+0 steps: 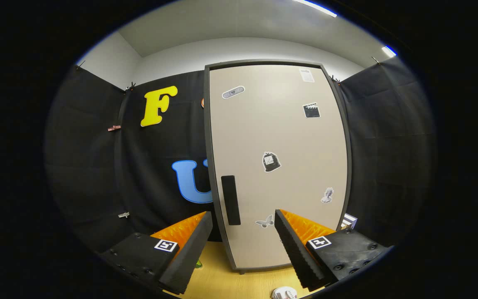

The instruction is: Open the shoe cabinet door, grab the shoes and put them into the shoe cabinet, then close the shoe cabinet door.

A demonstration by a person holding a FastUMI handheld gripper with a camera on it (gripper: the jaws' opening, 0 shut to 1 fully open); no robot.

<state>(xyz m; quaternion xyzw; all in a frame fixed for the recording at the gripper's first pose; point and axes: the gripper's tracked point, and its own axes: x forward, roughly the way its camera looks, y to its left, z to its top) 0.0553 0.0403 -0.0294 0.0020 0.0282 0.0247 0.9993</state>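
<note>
Beyond the gripper (243,222), whose fingers stand spread wide with nothing between them, the shoe cabinet door (278,166) looks like a smooth, matt laminated board set in a darker matt frame. Its handle (230,200), just ahead of the left finger, is a flat, dull strip, plastic by its look. Small stickers (271,162) on the door seem to be thin printed paper or film with a slight sheen. The inner faces of the fingers (295,245) are ribbed and matt. Under them the floor (230,282) shows a smooth wood-grain finish. The booth wall (98,166) is soft matt cloth, faintly creased.
</note>
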